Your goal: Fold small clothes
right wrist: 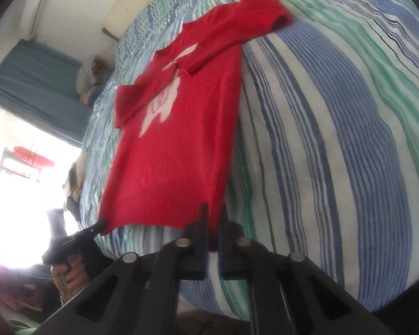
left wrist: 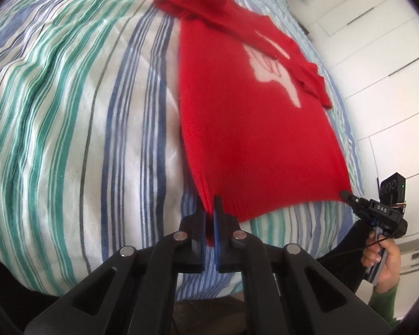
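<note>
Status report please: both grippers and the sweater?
Left gripper shut on sweater hem corner. Right gripper shut on opposite corner. Sweater flat on bed. Nothing blocking.

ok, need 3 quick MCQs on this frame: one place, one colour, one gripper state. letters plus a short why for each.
1. Where does the red sweater lie?
A. on a wooden floor
B. on the striped bedcover
C. inside a drawer

2. What colour is the motif on the sweater's front?
A. white
B. black
C. yellow

3. How is the left gripper set?
A. open, away from the cloth
B. shut on the sweater's hem
C. shut on a pillow

Answers:
1 B, striped bedding shows all around the sweater.
2 A, a pale white shape sits on the red knit.
3 B, red cloth is pinched between its fingers at one hem corner; the right gripper grips the other corner.
</note>
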`<control>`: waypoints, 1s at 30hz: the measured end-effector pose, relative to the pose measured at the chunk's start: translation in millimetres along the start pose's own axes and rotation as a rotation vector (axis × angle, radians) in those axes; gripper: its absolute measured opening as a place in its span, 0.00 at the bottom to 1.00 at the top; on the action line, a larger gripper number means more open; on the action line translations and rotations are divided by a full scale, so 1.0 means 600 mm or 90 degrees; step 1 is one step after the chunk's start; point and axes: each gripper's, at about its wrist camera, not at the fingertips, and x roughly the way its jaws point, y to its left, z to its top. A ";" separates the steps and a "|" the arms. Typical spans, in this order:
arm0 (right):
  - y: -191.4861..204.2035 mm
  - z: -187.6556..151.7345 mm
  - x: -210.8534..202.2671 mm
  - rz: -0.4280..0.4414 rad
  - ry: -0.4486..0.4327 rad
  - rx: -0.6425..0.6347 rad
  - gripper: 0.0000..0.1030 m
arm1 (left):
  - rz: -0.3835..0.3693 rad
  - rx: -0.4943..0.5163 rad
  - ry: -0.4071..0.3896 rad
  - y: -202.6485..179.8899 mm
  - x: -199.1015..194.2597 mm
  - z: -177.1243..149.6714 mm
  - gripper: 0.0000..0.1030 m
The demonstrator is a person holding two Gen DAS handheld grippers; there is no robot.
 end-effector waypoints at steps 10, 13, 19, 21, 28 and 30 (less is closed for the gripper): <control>-0.004 -0.018 -0.013 -0.029 -0.016 0.008 0.03 | 0.030 0.035 -0.038 -0.015 -0.048 -0.007 0.02; 0.010 -0.025 -0.020 -0.037 -0.012 -0.003 0.03 | 0.059 0.054 -0.034 -0.012 -0.040 -0.012 0.02; -0.041 -0.036 0.044 -0.058 0.023 0.051 0.03 | 0.110 0.039 -0.017 -0.003 0.028 -0.017 0.02; -0.047 -0.038 0.047 -0.051 0.013 0.063 0.03 | 0.124 0.048 -0.028 -0.011 0.029 -0.020 0.02; -0.058 -0.046 0.051 -0.039 -0.011 0.081 0.04 | 0.126 0.041 -0.050 -0.006 0.036 -0.025 0.02; -0.057 -0.047 0.050 -0.042 -0.015 0.083 0.04 | 0.127 0.038 -0.054 -0.006 0.037 -0.027 0.03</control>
